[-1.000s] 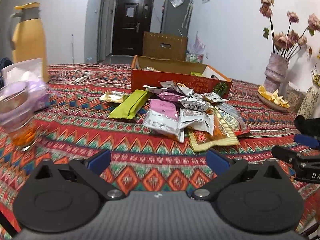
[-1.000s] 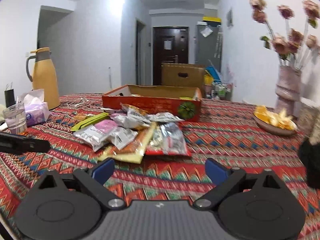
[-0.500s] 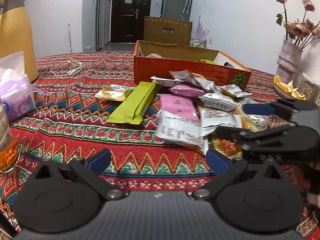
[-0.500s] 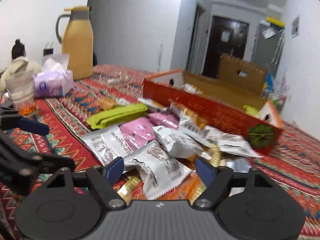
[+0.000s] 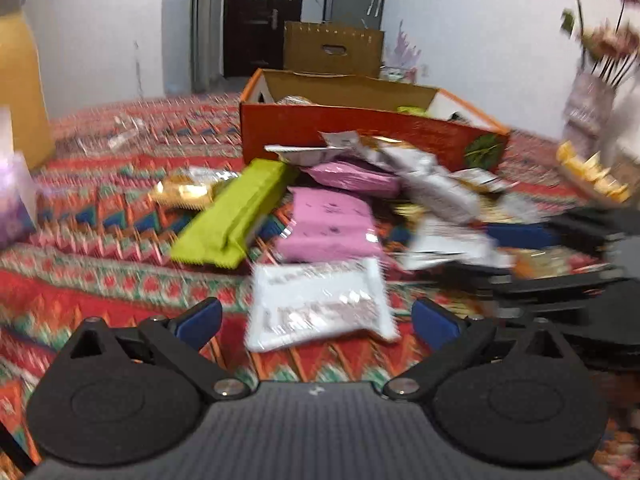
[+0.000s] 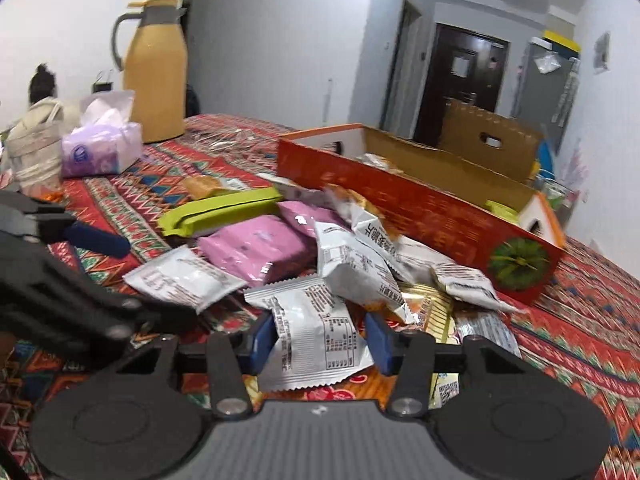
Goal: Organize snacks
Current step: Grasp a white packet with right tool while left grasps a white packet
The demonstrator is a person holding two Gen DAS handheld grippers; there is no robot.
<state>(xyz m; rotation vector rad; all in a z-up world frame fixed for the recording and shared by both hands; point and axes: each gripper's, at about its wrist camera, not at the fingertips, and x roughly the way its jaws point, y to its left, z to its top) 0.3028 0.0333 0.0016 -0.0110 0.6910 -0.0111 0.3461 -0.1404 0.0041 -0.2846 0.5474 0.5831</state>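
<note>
A pile of snack packets lies on the patterned tablecloth in front of an open orange cardboard box (image 5: 360, 136) (image 6: 420, 208). My left gripper (image 5: 316, 322) is open, with a white packet (image 5: 320, 304) lying between its blue fingertips. My right gripper (image 6: 320, 338) has closed in on another white packet (image 6: 316, 332), its pads at the packet's two sides. Pink packets (image 5: 328, 224) (image 6: 256, 248) and a green bar (image 5: 236, 212) (image 6: 224, 210) lie in the pile. The right gripper shows in the left wrist view (image 5: 520, 236).
A yellow thermos (image 6: 154, 68) and a purple tissue pack (image 6: 100, 148) stand at the left. A glass cup (image 6: 32, 160) sits near the table's left edge. A vase of dried flowers (image 5: 588, 100) and a dish of peels (image 5: 592, 176) are at the right.
Both grippers have moved forward into the pile. The right gripper's jaws have narrowed around a white packet. The left gripper stays wide open and now has a white packet between its fingertips.
</note>
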